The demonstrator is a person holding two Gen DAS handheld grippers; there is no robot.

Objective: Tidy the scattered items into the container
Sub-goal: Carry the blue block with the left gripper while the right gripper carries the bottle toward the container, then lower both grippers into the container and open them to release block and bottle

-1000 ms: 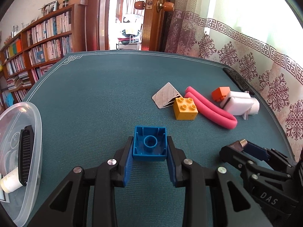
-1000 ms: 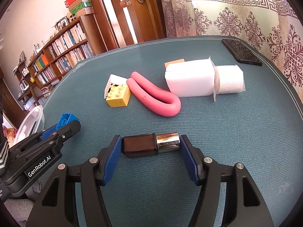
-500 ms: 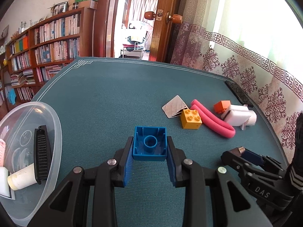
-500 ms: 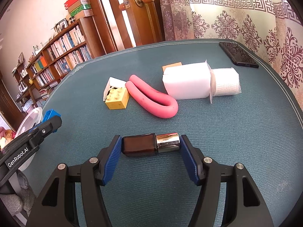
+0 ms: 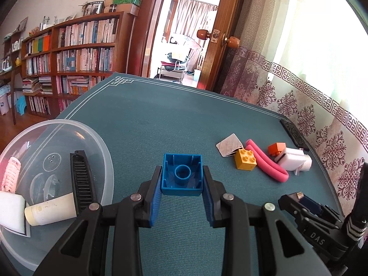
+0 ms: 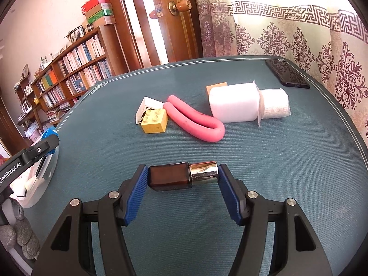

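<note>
Swinging nearer the clear bowl [image 5: 104,158] now: left gripper [image 5: 181,185] clamped on blue brick [image 5: 182,174], right gripper [image 6: 182,178] pinching brown bottle [image 6: 171,176], both close to drop-off.

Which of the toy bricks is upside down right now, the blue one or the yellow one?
The blue brick, clamped in the left gripper, shows its hollow underside. The yellow brick sits studs-up on the table.

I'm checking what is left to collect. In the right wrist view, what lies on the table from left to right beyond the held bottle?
Yellow block → pink foam tube → white foam block → gauze roll → black phone.
</note>
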